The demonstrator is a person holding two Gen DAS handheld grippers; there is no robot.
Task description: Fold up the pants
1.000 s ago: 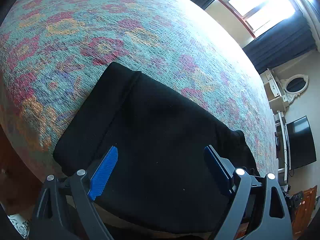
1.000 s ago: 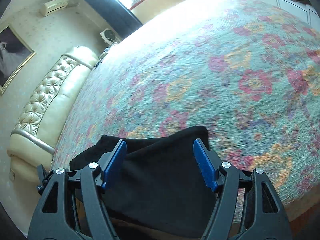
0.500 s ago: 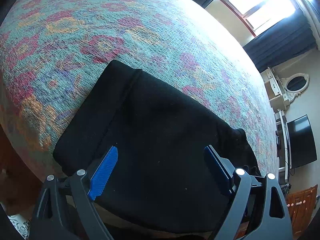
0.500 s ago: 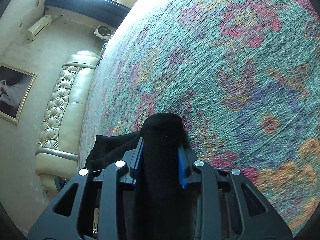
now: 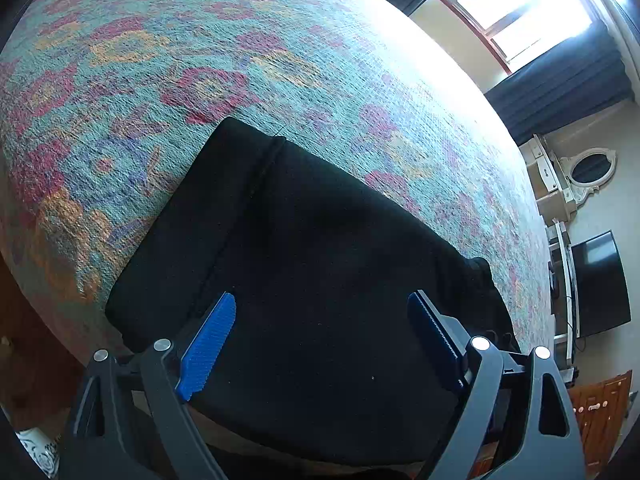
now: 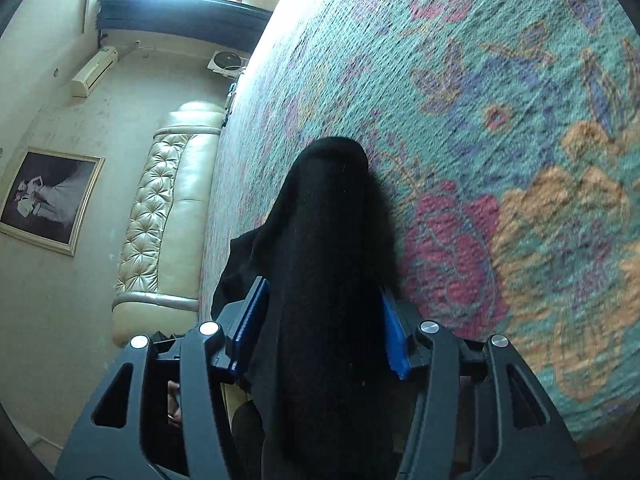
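Black pants (image 5: pixel 320 240) lie folded into a block near the front edge of a floral bedspread (image 5: pixel 240 60). My left gripper (image 5: pixel 320 320) hovers open above them, its blue pads wide apart and touching nothing. In the right wrist view a thick fold of the pants (image 6: pixel 328 220) runs between the fingers of my right gripper (image 6: pixel 320 320), low over the bedspread (image 6: pixel 480 80). Its jaws are opening. The blue pad faces show on both sides of the fold, which is no longer pinched.
A cream tufted headboard (image 6: pixel 160 200) and a framed picture (image 6: pixel 48 200) are to the left of the bed. A television (image 5: pixel 596 284), a white dresser with an oval mirror (image 5: pixel 588 168) and a bright window (image 5: pixel 516 12) are to the right. The bed's front edge drops off at the lower left.
My right gripper dropped to the bedspread, shut on a fold of the pants, and now its jaws have spread again around the fold. The left gripper has not moved.
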